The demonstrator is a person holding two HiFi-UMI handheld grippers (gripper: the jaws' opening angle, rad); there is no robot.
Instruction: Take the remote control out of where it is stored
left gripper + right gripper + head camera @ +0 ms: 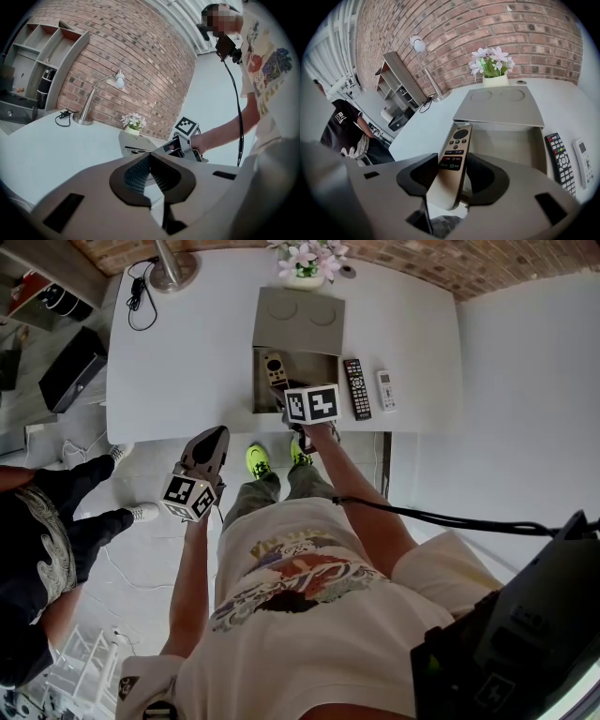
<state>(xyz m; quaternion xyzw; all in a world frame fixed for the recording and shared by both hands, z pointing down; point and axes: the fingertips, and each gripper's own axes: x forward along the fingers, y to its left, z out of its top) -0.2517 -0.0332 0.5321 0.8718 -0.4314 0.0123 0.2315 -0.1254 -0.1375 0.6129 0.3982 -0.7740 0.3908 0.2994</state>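
A slim gold remote control [452, 164] stands tilted between the pads of my right gripper [452, 177], which is shut on its lower part. Its upper end reaches over the open grey storage box [506, 145] on the white table. In the head view the gold remote [274, 368] sits over the box's left side [256, 381], just beyond my right gripper [281, 390]. My left gripper [217, 434] hangs off the table's near edge, jaws together and holding nothing. In its own view the left gripper [150, 157] points level toward the box [136, 143].
A black remote [355, 388] and a white remote [385, 390] lie on the table right of the box. The box's lid [298, 310] is slid back toward a flower pot [305, 263]. A desk lamp [173, 268] stands far left. A person in black [47, 521] stands at the left.
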